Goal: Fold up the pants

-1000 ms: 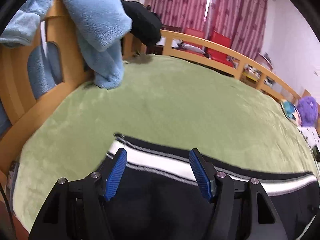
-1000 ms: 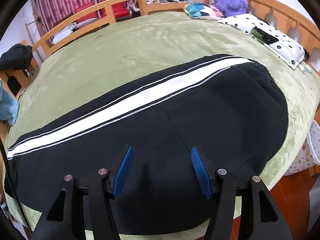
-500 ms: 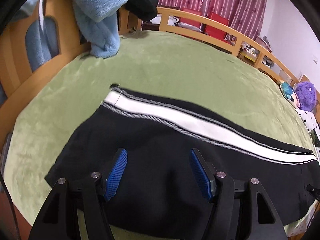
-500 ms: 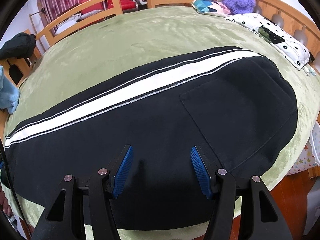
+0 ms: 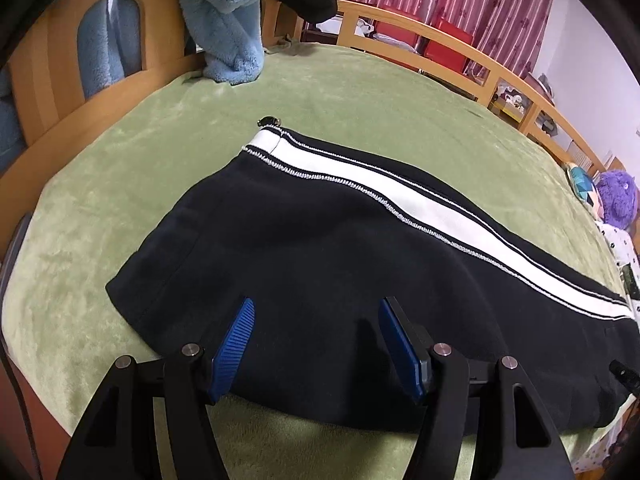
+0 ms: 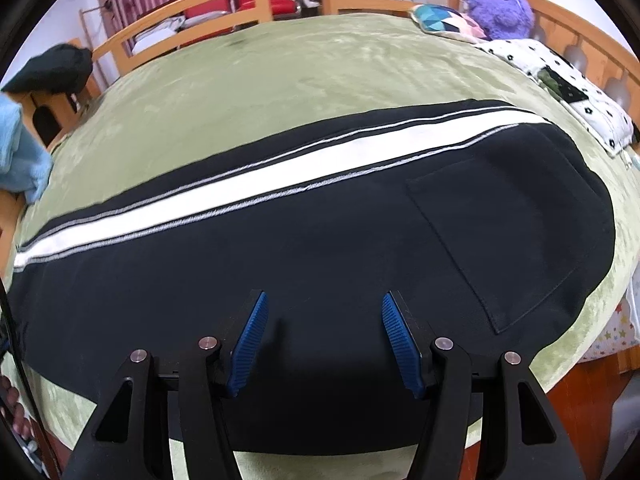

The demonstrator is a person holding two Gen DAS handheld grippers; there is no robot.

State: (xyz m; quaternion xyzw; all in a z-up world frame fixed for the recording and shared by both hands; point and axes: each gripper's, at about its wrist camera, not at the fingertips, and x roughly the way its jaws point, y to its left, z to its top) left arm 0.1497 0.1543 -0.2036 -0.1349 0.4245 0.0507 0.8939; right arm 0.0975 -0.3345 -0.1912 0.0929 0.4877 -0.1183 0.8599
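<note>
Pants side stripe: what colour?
White, edged with thin grey-white stitched lines, on black pants. The stripe shows best in the right wrist view.

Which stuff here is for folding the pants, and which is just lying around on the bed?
For the job:
- black pants with a white stripe
- left gripper
- right gripper

Just lying about:
- blue fleece blanket
- purple plush toy
- patterned cushion
- black garment on the rail

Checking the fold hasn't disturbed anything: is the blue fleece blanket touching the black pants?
Apart. In the left wrist view the blue fleece blanket hangs over the bed frame, and bare green bedspread lies between it and the black pants.
</note>
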